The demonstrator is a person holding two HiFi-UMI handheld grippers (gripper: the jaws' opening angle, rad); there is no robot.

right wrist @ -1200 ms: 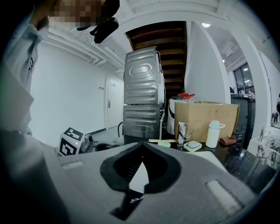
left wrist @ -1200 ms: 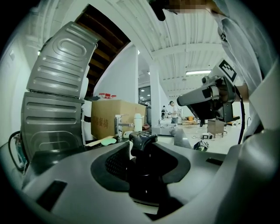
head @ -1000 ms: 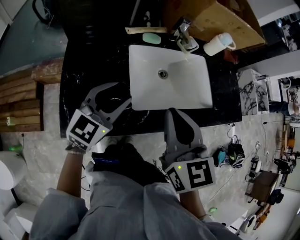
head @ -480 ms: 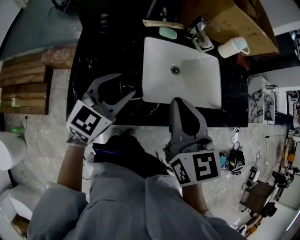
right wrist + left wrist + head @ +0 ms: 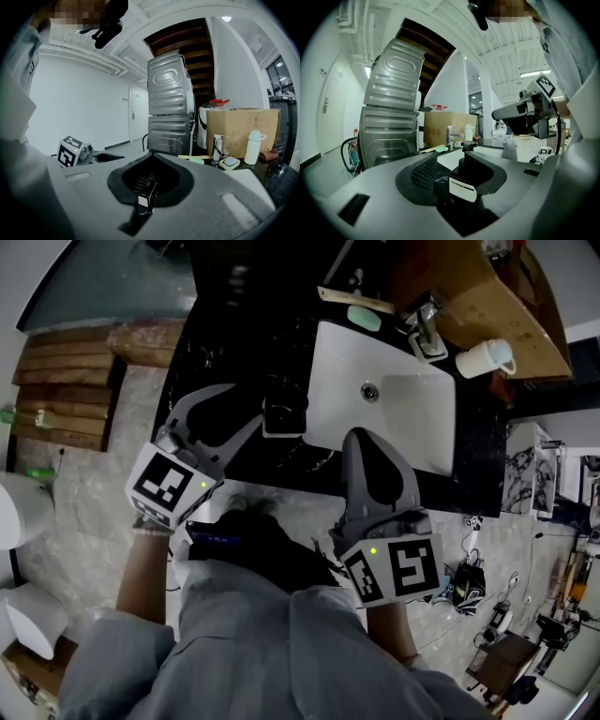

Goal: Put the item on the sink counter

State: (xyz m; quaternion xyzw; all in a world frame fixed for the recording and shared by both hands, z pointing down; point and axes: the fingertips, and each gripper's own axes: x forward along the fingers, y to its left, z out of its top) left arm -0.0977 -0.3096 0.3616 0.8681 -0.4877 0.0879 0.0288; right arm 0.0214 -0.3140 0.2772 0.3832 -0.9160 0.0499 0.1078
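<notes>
One overhead, two low; common sink (image 5: 412, 427)

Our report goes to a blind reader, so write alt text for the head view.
Seen from above, the left tongs grip a dark pump bottle with a white label over the black counter, just left of the white sink. The right tongs, shut and empty, reach across the counter's front edge.

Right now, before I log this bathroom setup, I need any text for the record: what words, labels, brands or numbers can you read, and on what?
No text here is legible.
Pump bottle, white label: one printed line, too small to read.
Cardboard box: faint print on its side, too blurred to read.
Marker cubes: black-and-white square patterns only, no words or numbers.
</notes>
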